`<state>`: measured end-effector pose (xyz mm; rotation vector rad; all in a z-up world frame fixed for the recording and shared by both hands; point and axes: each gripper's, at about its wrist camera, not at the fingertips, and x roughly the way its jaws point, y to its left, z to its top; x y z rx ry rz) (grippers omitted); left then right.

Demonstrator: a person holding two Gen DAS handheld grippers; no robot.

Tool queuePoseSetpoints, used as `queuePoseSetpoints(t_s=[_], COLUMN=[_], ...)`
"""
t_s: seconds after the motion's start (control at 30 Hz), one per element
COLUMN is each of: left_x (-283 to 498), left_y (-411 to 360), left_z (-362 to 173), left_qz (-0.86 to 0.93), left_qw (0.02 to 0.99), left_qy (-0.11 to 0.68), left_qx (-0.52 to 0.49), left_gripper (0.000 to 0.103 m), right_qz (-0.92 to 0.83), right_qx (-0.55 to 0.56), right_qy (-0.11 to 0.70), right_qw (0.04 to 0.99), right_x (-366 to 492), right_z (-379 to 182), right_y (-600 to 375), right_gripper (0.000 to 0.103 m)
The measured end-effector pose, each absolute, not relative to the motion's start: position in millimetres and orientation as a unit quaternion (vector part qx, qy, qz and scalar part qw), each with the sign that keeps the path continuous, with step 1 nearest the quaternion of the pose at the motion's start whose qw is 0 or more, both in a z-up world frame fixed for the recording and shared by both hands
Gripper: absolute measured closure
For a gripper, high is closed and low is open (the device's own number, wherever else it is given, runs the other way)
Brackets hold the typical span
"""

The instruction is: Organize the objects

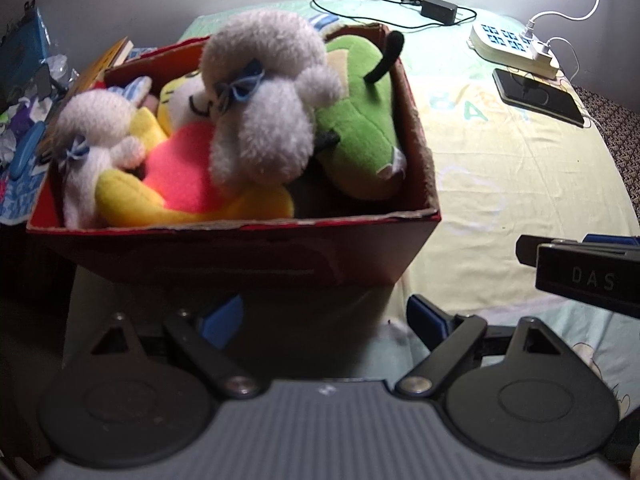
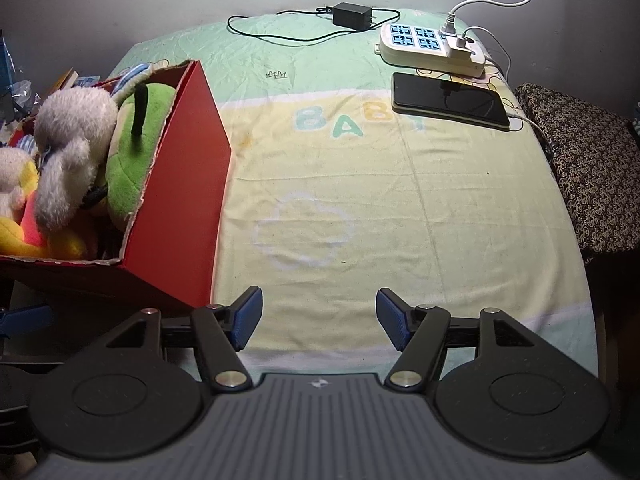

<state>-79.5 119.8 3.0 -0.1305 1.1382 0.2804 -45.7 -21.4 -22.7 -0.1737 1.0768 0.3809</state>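
Left wrist view first: the left gripper (image 1: 324,320) hangs just in front of the red cardboard box (image 1: 240,252), its blue-padded jaws spread apart with nothing between them. The box sits on the left side of the bed sheet (image 1: 500,168) and it is packed: a grey-white fluffy plush (image 1: 264,108) piled on top, a smaller white plush (image 1: 92,144) at the left, a yellow and pink plush (image 1: 188,184) underneath, and a green plush (image 1: 360,128) wedged against the right wall. Part of the right gripper (image 1: 588,276) pokes in at the right edge. Far back lie a black adapter (image 1: 438,9), a white power strip (image 1: 512,46) and a phone (image 1: 538,96).

Over to the right wrist view: the right gripper (image 2: 319,320) hovers above bare sheet, jaws standing well apart, gripping nothing at all. The box is off to its left, toys heaped inside, the green one against the near wall. Power strip, phone and adapter sit well beyond, near the wall.
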Motion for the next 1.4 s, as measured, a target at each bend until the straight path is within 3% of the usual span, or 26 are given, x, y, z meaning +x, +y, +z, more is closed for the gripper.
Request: queuePoseSetpoints(t_s=[0.43, 0.97, 1.4], left_x=[-87, -101, -98], left_y=[138, 199, 248], left_z=[10, 49, 56], left_qz=[0.155, 0.169, 0.178], left_qw=[0.828, 0.853, 0.864], left_qy=[0.534, 0.490, 0.469], left_qx=[-0.068, -0.052, -0.038], left_gripper=[0.015, 0.015, 0.015], right_qz=[0.203, 0.228, 0.199], right_qx=[-0.105, -0.060, -0.042], right_qy=[0.520, 0.488, 0.483], right_qw=[0.823, 0.840, 0.852], right_x=[-61, -76, -76], right_z=[-28, 20, 22], right_y=[1, 38, 77], right_gripper=[0.035, 0.034, 0.034])
